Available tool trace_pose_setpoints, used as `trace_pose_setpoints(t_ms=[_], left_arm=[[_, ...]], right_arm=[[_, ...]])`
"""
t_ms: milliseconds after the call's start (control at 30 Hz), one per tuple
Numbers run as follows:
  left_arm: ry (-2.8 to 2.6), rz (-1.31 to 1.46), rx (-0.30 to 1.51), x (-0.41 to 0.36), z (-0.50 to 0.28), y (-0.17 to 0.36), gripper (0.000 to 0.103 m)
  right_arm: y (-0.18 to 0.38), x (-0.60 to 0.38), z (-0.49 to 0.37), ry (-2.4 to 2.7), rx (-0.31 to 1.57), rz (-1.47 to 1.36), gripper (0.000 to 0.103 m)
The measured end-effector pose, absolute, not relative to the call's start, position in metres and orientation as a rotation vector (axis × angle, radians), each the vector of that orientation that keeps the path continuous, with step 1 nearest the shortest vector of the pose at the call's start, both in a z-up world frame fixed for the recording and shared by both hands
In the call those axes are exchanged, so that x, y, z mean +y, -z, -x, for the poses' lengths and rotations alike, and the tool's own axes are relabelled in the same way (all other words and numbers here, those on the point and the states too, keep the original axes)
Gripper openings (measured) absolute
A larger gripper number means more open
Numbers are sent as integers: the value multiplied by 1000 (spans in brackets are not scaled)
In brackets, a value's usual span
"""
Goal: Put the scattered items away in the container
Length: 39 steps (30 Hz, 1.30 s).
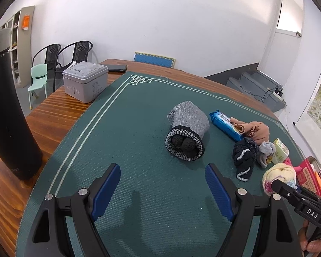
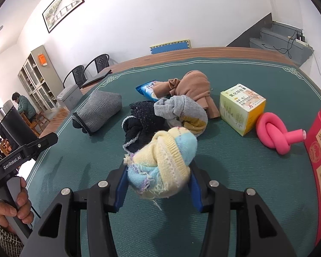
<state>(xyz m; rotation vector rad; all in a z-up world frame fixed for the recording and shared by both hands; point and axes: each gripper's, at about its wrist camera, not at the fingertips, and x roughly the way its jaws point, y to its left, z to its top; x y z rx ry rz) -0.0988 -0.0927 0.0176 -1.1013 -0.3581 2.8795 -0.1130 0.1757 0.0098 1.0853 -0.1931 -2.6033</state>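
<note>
My right gripper (image 2: 158,171) is shut on a pastel yellow-and-blue sock ball (image 2: 162,165), held just above the green mat (image 2: 235,171); the same sock ball (image 1: 278,178) shows at the right of the left wrist view. A red box (image 2: 318,160), the container, stands at the far right. Scattered on the mat lie a grey rolled sock (image 1: 187,130), a black sock (image 1: 245,156), a grey-yellow sock (image 2: 182,111), a tan cloth (image 2: 194,90), a blue wipes pack (image 1: 224,124), a yellow-green carton (image 2: 241,107) and a knotted pink foam tube (image 2: 274,132). My left gripper (image 1: 162,177) is open over bare mat.
A grey tin (image 1: 85,81) and a phone (image 1: 117,67) sit on the wooden table (image 1: 49,115) beyond the mat. A tall black flask (image 1: 8,120) stands at the left edge. Chairs and a cabinet line the far wall; a person (image 2: 23,105) sits there.
</note>
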Motion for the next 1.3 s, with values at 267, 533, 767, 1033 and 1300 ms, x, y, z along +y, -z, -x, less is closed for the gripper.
trace_pose_setpoints(t_ms=[267,533,767,1033,1300], left_arm=[[-2866,1186,-283,-79,109,-13,83],[-2870,1241,-261,-78,110,-4,85],[-2878,1228,-273,-77,112,-6,102],[-2914,1172,-15,-38,143,-22,102],[-2875,1280,24,-26,216,-4,102]], right_arm=[[-12,176,112,2615,-189,-1071,53],[-11,175,113,2610,-200,-1081,53],[-10,175,113,2612,-198,-1082,53],[-10,176,112,2607,-210,-1079,53],[-11,174,110,2613,-196,-1064,53]])
